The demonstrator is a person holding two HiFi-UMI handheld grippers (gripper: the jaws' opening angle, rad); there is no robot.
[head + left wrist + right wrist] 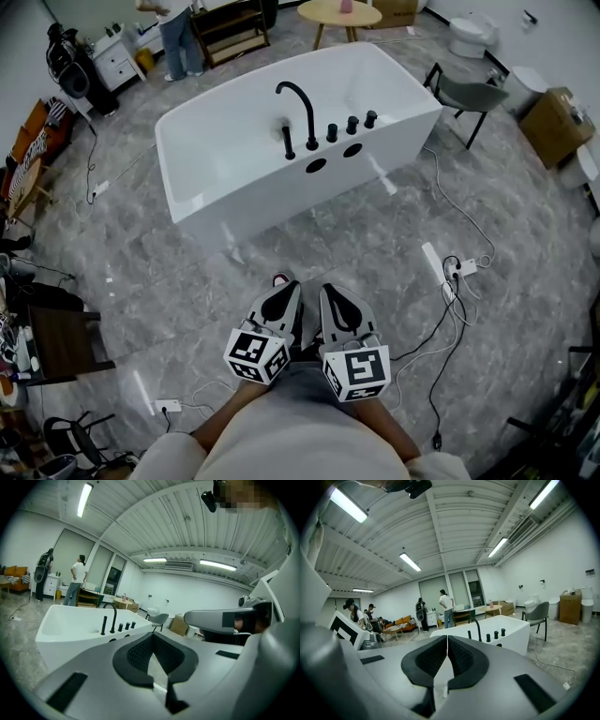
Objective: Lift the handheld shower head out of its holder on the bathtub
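Observation:
The white bathtub [234, 178] stands on the grey floor well ahead of me. On its near rim the slim black handheld shower head [288, 142] stands upright in its holder, left of the curved black faucet [300, 111] and three black knobs [352, 125]. My left gripper [286, 291] and right gripper [330, 294] are held side by side close to my body, far short of the tub, both shut with nothing in them. The shower head [103, 625] also shows far beyond the left gripper [152, 635], and the same shower head [469, 634] shows past the right gripper [447, 637].
Cables and a white power strip [432, 259] lie on the floor to the right between me and the tub. A grey chair [464, 94] stands at the tub's right end. Behind the tub are a round wooden table [339, 13] and a standing person [176, 37].

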